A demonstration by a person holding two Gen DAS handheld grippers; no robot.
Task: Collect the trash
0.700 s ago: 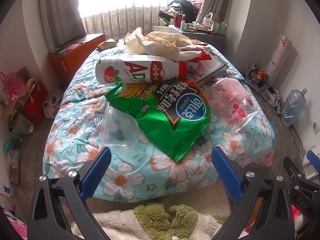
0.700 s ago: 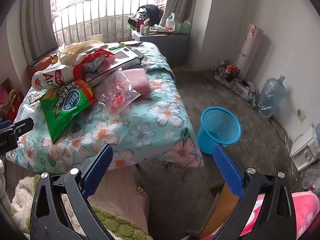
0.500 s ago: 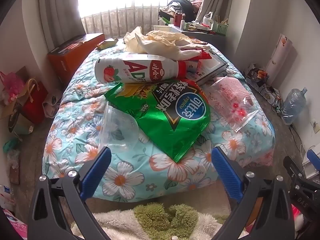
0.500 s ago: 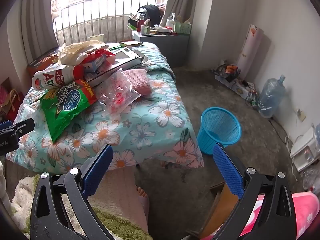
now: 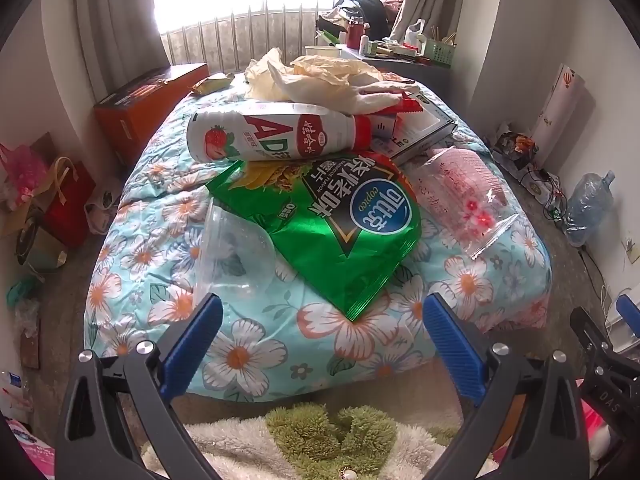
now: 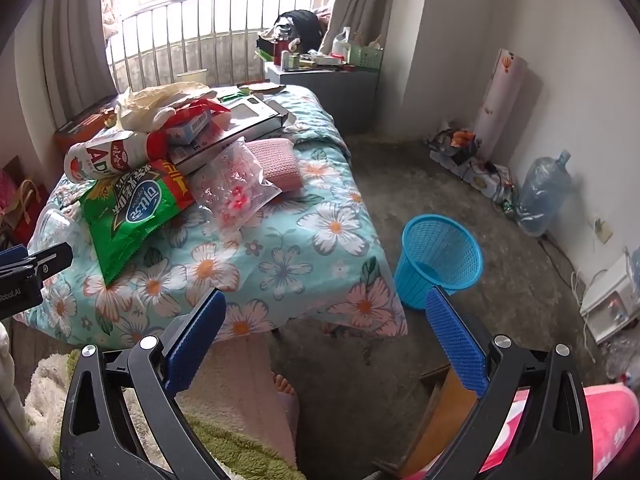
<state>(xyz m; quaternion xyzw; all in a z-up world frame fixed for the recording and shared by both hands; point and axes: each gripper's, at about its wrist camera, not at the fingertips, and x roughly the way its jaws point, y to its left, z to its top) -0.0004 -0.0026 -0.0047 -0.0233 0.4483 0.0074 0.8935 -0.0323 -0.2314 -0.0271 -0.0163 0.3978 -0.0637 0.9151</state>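
Trash is piled on a small table under a floral cloth [image 5: 256, 344]: a green snack bag [image 5: 340, 232], a white strawberry-drink bottle [image 5: 272, 136] lying on its side, a clear plastic cup [image 5: 232, 256], a clear zip bag [image 5: 464, 200], crumpled beige paper [image 5: 316, 76] and a flat box [image 6: 240, 128]. My left gripper [image 5: 322, 340] hangs open over the table's near edge, nothing between its blue pads. My right gripper [image 6: 324, 336] is open too, above the floor near the table's corner. A blue mesh bin [image 6: 440, 260] stands on the floor to the right of the table.
A person's fleece-covered legs and bare foot [image 6: 284, 384] are below the grippers. A grey cabinet [image 6: 324, 84] stands behind the table, an orange box [image 5: 148, 100] and bags at left, a water jug [image 6: 540, 196] and cables by the right wall.
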